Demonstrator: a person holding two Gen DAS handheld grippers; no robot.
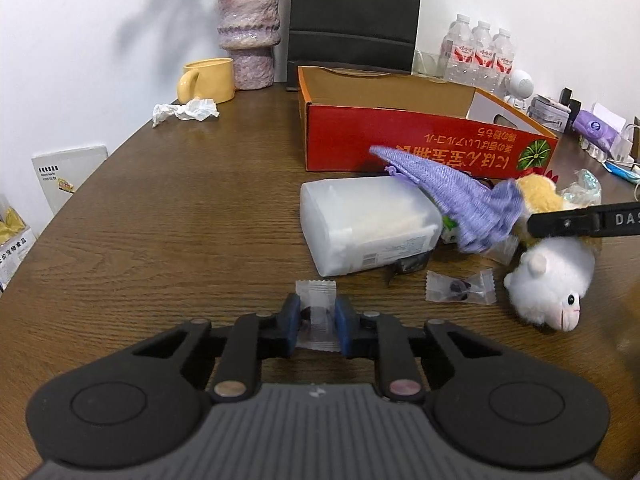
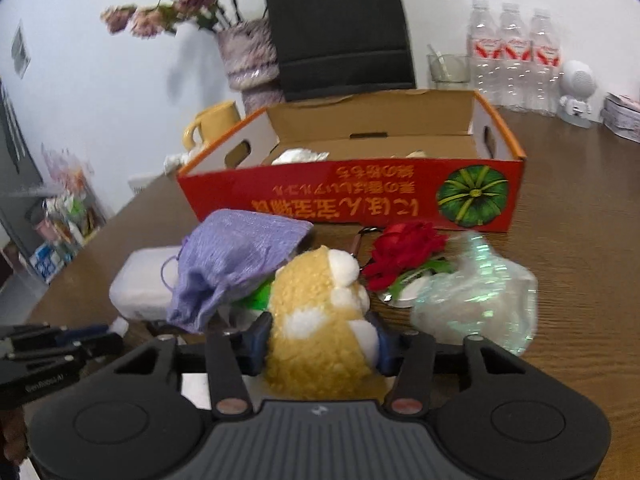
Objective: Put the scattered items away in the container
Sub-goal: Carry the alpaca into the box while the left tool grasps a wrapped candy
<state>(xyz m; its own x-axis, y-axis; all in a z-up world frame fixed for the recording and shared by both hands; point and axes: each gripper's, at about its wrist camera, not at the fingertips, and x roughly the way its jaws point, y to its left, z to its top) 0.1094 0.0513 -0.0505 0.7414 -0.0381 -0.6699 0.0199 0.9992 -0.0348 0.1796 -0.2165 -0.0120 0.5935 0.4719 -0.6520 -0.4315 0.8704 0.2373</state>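
Brown wooden surface was cluttered; left tongs pinched a clear candy wrapper, right tongs squeezed a tan-and-white plush toy. Its draped purple mesh pouch, at ten o'clock, might slide off.

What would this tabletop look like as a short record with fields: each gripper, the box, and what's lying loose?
left gripper: shut on a clear candy wrapper
right gripper: closed around a plush toy
container: red cardboard box, open, some items already inside
loose beside toy: purple pouch, red flower, white plastic box, second wrapped candy
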